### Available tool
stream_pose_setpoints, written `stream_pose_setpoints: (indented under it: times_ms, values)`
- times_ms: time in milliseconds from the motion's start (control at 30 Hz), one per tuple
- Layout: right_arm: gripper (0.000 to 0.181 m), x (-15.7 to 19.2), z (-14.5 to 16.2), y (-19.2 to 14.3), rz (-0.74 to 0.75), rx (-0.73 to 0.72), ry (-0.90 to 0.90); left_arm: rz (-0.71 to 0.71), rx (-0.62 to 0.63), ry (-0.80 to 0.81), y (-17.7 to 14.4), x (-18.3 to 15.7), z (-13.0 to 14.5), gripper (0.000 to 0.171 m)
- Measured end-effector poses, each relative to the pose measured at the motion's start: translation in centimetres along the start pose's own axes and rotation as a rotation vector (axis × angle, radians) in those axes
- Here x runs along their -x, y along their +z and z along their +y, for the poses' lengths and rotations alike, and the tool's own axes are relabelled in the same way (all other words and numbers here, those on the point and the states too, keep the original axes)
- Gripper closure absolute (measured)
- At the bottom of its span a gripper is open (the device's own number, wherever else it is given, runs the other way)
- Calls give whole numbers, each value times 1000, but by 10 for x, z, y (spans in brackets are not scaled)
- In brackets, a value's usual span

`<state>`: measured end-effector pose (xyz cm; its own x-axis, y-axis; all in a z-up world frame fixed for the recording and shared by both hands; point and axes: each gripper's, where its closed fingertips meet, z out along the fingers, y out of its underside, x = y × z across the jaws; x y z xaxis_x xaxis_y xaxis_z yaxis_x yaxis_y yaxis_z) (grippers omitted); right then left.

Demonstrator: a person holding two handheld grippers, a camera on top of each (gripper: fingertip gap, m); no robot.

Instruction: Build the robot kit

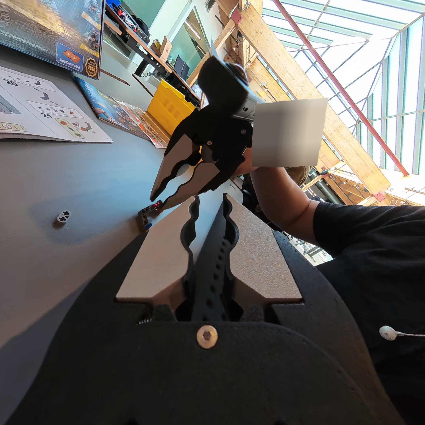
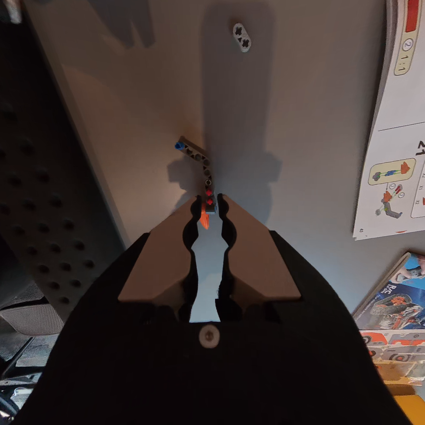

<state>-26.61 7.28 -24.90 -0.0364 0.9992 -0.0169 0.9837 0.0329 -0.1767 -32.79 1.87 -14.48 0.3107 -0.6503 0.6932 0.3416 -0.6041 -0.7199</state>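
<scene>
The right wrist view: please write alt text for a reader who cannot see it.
The right tool, fingers slightly apart, reaches down over a grey table with its tips around the end of a bent grey brick beam with red pins and an orange piece. A small grey connector lies beyond; an open instruction booklet is at right.

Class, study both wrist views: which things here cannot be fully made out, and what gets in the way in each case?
- Bent grey beam assembly: in the right wrist view its near end sits between the right gripper fingertips; contact cannot be told.
- Same assembly in the left wrist view: partly hidden behind the left gripper.
- Instruction booklet: cut off by the right edge.
- Person's head: covered by a blur patch, left wrist view.
- Dark perforated object: cut off, blurred, left edge.
</scene>
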Motion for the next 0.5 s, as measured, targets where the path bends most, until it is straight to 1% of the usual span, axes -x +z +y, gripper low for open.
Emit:
stream_pose_setpoints:
  times_ms: [33,67,200,400,500]
  values:
    - [172,0,2,2,2,11,-3,2,3,0,0,0,1,153]
    - [174,0,4,3,3,23,-6,4,7,0,1,0,1,153]
    - [174,-1,7,3,11,42,-1,10,6,-3,1,-1,1,153]
    - [174,0,10,3,-27,18,-14,20,-7,-12,0,-1,0,153]
    - [174,0,10,4,-23,41,-44,18,1,-12,1,-1,2,153]
